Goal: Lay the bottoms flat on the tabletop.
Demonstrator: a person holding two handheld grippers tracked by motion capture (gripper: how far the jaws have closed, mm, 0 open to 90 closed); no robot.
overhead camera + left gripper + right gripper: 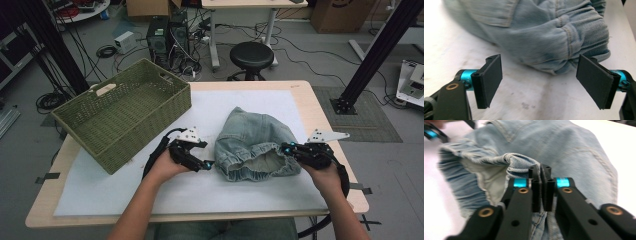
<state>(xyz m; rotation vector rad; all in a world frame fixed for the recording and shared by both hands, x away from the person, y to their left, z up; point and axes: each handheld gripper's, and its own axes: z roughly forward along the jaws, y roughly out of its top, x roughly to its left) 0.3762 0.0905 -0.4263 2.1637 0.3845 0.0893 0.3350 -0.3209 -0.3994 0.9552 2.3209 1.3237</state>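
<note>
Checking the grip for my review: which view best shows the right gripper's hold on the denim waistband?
The right gripper view: the right gripper is shut on a fold of the denim garment's elastic waistband. The high view shows it small at the waistband's right end. The left gripper view shows only the garment's other side.

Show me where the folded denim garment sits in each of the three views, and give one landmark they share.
High view: the denim garment lies mid-table on the white mat, between the two grippers, right of the green basket.
Left gripper view: it spans the upper half, beyond the open jaws.
Right gripper view: it covers most of the picture, its waistband pinched in the shut jaws.
Shared landmark: the gathered elastic waistband.
</note>
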